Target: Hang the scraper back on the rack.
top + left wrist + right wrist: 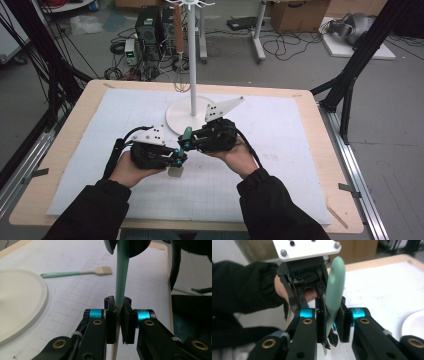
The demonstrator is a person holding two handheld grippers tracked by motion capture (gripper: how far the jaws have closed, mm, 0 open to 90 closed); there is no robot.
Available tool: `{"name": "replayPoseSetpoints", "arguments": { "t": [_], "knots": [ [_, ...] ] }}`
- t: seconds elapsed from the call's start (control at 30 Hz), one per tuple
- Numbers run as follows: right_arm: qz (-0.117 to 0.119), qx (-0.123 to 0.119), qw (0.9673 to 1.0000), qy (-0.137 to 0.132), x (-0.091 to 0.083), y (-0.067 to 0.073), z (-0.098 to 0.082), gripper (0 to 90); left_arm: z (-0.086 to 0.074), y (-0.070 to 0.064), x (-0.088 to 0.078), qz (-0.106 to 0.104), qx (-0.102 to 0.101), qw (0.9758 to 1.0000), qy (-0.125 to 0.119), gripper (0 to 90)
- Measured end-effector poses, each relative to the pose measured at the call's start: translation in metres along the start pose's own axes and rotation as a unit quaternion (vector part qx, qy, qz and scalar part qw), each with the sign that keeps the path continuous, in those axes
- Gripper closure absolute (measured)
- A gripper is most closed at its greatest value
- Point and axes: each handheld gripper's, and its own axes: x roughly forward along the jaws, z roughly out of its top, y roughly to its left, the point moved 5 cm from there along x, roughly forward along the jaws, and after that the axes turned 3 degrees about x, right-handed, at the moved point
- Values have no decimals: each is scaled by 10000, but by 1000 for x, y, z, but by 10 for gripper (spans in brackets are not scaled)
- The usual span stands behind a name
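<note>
Tool in work: we see a mint-green spatula with a pale wooden blade [122, 277], held in the air between our two hands, above the white gridded mat [280, 125] on the desk [320, 150].
Left hand-held gripper [119, 315]: its two black jaws are pressed together on the lower part of the spatula, where the green handle meets the pale wood. The wood goes on down below the jaws.
Right hand-held gripper [333, 315]: its jaws are clamped on the green handle of the same spatula. The rounded green end stands up above them.
Position of the two: in the high view the left hand-held gripper [176, 157] and the right hand-held gripper [186, 143] face each other tip to tip, very near, over the middle of the mat.
Hands: the person's left hand [131, 170] and right hand [239, 156], both in black sleeves, carry the tools from below.
Second tool: another mint-green spatula with wooden blade [77, 272] lies flat on the mat, well apart from the held one.
Stand: a white round-based rack with a thin pole [192, 75] stands behind the hands; a whisk with a brown handle [178, 35] hangs from its top.
</note>
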Motion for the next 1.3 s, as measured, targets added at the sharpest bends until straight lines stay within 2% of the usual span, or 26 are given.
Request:
{"name": "replayPoseSetpoints", "arguments": {
  "t": [0.07, 0.13, 0.2, 0.3, 0.37, 0.43, 0.5, 0.57, 0.7, 0.73, 0.77, 0.87, 0.97, 1.0, 1.1, 1.2, 1.3],
  "knots": [
    [24, 87, 9999, -89, 1, -1, -3, 720, 2, 2, -3, 6, -76, 9999, -148, 842],
    [-2, 101, 9999, -74, 4, -2, -7, 713, 3, 3, -5, 11, -118, 9996, -246, 842],
    [7, 107, 9999, -121, 7, -2, -10, 738, 4, 3, -6, 27, -144, 9994, -305, 841],
    [36, 112, 9999, -92, 10, -2, -12, 823, 3, 3, -7, 15, -125, 9995, -282, 840],
    [30, 43, 10000, -23, 11, -1, -11, 835, 2, 3, -6, -15, -121, 9996, -248, 832],
    [49, 25, 10000, 31, 10, -1, -11, 838, 1, 3, -5, 10, -195, 9996, -207, 773],
    [52, -16, 10000, 26, 7, -1, -9, 839, -1, 4, -2, -3, -207, 9996, -166, 755],
    [15, -41, 10000, 43, 5, 0, -8, 839, -3, 3, 0, -26, -219, 9997, -136, 756],
    [-8, -38, 10000, 60, 3, -1, -8, 837, -1, 1, 2, -62, -172, 9997, -186, 822],
    [-1, -40, 10000, 25, 3, -1, -8, 833, -1, 1, 1, -56, -125, 9997, -184, 831],
    [-15, -25, 10000, -29, 4, -1, -8, 820, 0, 1, 1, -27, -185, 9995, -237, 838],
    [-136, -17, 9998, -156, 5, -2, -8, 764, 1, 2, -2, 7, -188, 9992, -339, 842],
    [-166, -9, 9998, -125, 9, -2, -11, 773, 3, 3, -4, 36, -275, 9984, -483, 843],
    [-153, -33, 9998, -125, 11, -2, -12, 806, 3, 4, -5, 36, -264, 9985, -477, 843],
    [-111, -11, 9997, -197, 13, -1, -11, 826, 2, 5, -6, 29, -268, 9985, -477, 841],
    [-116, 19, 9998, -145, 14, -2, -12, 842, 1, 5, -6, 68, -286, 9984, -488, 805],
    [-162, 6, 9998, -65, 13, -4, -12, 844, -1, 7, -8, 210, -289, 9985, -416, 720]
  ]
}}
